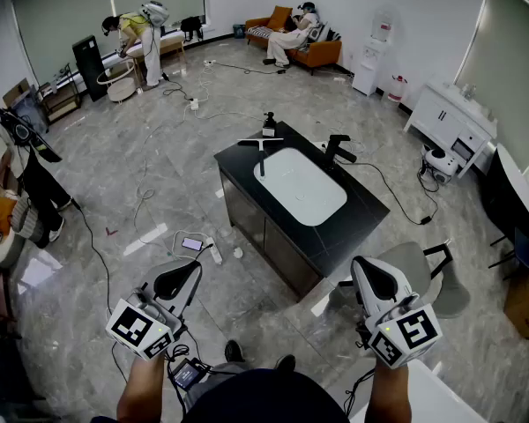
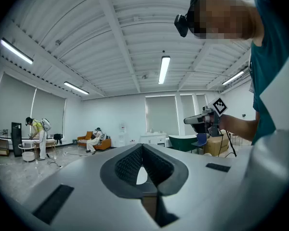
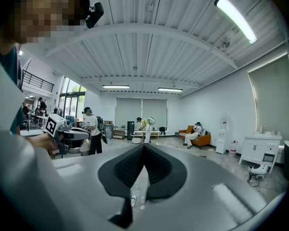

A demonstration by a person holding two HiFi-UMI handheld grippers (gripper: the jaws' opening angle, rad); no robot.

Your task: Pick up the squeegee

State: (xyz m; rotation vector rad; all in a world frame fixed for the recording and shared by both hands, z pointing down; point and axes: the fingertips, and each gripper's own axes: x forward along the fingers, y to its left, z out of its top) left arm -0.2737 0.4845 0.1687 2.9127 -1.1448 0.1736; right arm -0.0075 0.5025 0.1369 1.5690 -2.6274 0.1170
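The squeegee (image 1: 261, 151), with a pale blade and a dark handle, lies at the far rim of the white sink basin (image 1: 301, 186) in the black counter (image 1: 361, 208). Both grippers hover near the person's body, well short of the counter and over the floor. My left gripper (image 1: 178, 282) is shut with nothing in it, its jaw tips meeting (image 2: 142, 148). My right gripper (image 1: 377, 280) is shut and empty too, tips together (image 3: 144, 150). Each gripper view shows the room and the other gripper, but no squeegee.
A black faucet (image 1: 338, 148) and a small bottle (image 1: 268, 126) stand behind the sink. Cables and a power strip (image 1: 213, 250) lie on the floor left of the counter. A grey chair (image 1: 428, 271) stands to the right. People work at the room's edges.
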